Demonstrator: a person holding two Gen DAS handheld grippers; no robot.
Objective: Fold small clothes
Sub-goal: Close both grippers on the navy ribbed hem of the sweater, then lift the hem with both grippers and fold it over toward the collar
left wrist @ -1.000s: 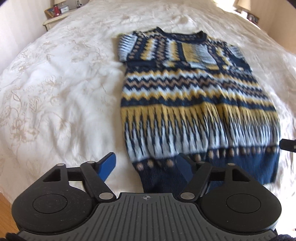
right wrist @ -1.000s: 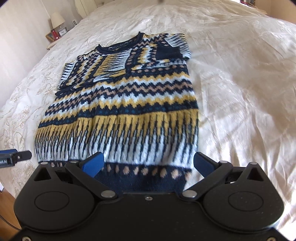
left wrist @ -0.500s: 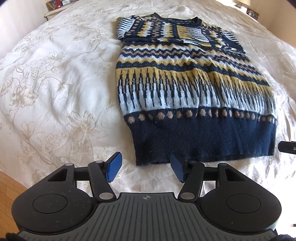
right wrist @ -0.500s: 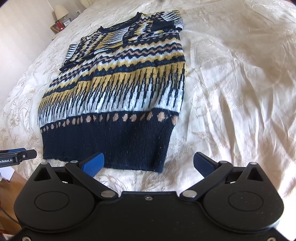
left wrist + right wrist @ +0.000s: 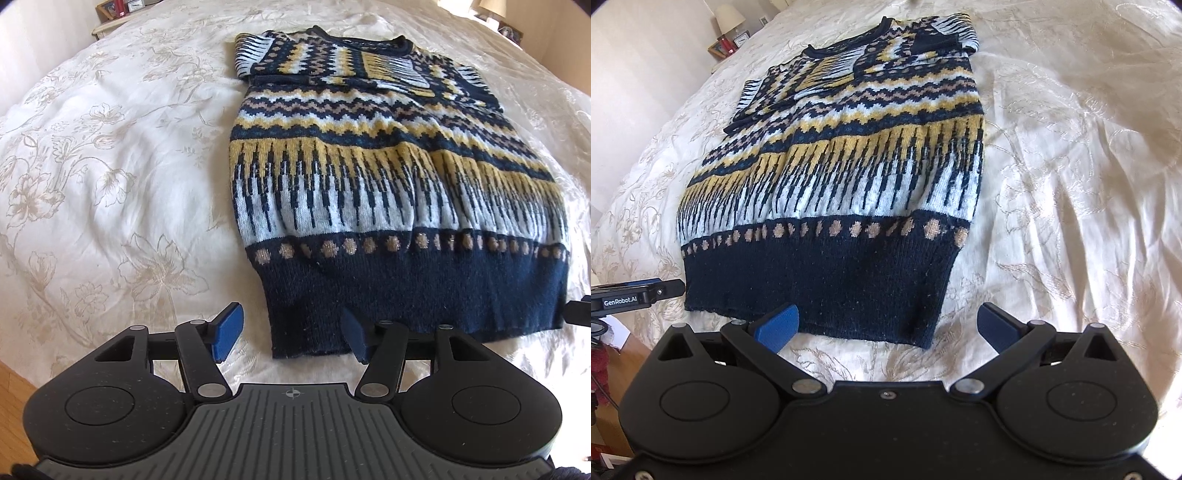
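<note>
A knitted sweater [image 5: 369, 206] in navy, yellow, white and tan lies flat on the bed, sleeves folded across its chest and navy hem nearest me. My left gripper [image 5: 291, 336] is open and low over the hem's left corner, which lies between its blue pads [image 5: 229, 330] without being pressed. In the right wrist view the sweater [image 5: 849, 192] spreads ahead. My right gripper [image 5: 886, 325] is open wide, straddling the hem's right corner. Each gripper shows at the edge of the other's view: the right gripper's tip [image 5: 578, 312] and the left gripper's side [image 5: 635, 295].
The cream floral bedspread [image 5: 110, 184] stretches wide on both sides of the sweater. A nightstand [image 5: 729, 40] with a lamp and picture frames stands past the bed's far corner. The bed's near edge and wooden floor [image 5: 14, 398] lie just below the grippers.
Both grippers have sunk toward the bed and settled at the navy hem. The left jaws have narrowed. The sweater has not moved.
</note>
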